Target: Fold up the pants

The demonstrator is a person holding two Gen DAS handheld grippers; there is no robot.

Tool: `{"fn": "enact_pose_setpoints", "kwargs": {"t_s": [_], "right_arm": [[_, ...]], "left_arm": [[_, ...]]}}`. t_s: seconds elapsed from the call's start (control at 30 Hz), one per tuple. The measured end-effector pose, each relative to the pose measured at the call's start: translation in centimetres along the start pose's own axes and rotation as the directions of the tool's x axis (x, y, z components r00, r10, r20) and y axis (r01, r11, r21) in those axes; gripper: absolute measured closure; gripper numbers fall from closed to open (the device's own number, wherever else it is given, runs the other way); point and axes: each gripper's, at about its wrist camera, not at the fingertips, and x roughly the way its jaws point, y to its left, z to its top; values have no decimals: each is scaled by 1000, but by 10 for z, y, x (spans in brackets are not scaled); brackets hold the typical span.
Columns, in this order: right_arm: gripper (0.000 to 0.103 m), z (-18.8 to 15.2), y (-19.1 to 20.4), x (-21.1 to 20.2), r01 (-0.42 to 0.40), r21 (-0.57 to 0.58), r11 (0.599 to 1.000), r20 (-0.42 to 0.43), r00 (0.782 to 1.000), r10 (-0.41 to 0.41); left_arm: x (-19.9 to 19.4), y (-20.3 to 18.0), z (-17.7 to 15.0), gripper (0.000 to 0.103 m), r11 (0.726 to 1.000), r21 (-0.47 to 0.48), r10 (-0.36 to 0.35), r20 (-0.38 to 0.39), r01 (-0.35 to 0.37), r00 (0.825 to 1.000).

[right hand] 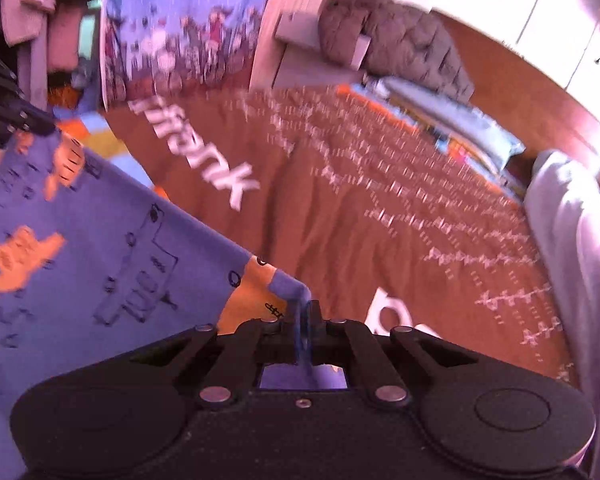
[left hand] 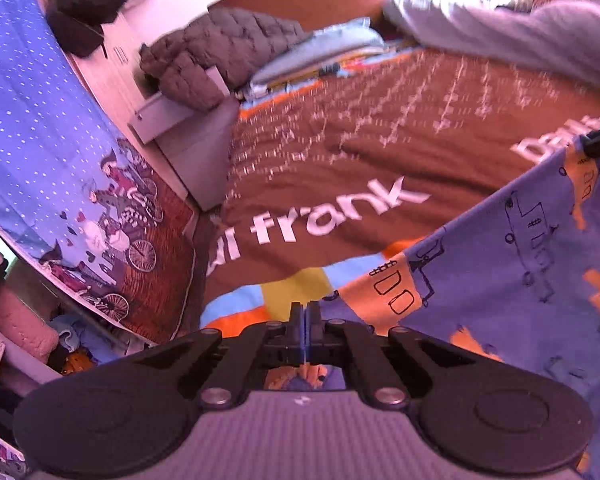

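- I am holding the pants (left hand: 520, 280) by one edge, lifted off the brown bedspread (left hand: 360, 140); the purple fabric with orange patches and black line drawings is hanging between my two grippers.
- My left gripper (left hand: 305, 312) is showing its jaws pressed together. In the left wrist view the cloth edge is running in below the fingertips, so I am judging it pinched there, though the contact itself is partly hidden.
- My right gripper (right hand: 305, 312) is pinching a corner of the pants (right hand: 100, 260); the fabric is visibly passing between the blue pads (right hand: 300, 332) and out underneath.
- The upper edge between the two grips is running nearly straight in both views, so I am judging the span to be fairly taut.
- Step in hand, as I read it: raising the edge clear so it can be carried over for a fold.
- To do this well, I am keeping both pinches firm, both hands level with each other, and the edge stretched but not pulled hard.
- Risk: the right pinch is sitting close to the corner tip and could slip.
- Both views are blurred; the lower part of the pants is out of sight, so I cannot tell whether it is resting on the bedspread.
- The grey garment (right hand: 560, 240) is lying at the far side, apart from the pants.
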Motion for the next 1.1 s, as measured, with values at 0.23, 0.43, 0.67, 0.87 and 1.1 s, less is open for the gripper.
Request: {"fn": "enact_pose_setpoints", "kwargs": {"t_s": [0.23,0.43,0.67,0.87,1.1], "right_arm": [[102,-35,31,-112,28,-58,998,128,992,-20],[102,-85,79,-185,54,-137,989,161,986,-31],[102,-148,143,-210,15,-210,978,80,997,2],[103,-172,171,-212,34,-239,970,59,998,-21],[103,-170,167,-231,38,-238,971,79,997,-20]], "left_arm": [[-87,-9,-31,103,1000,-13,-21,67,22,998],[-132,-37,-78,103,996,69,-56,55,53,997],[-138,-66,-131,103,988,138,-75,-9,76,997],[-137,-67,-146,103,984,149,-90,-36,95,995],[-149,-61,-146,103,976,180,-116,-27,119,993]]}}
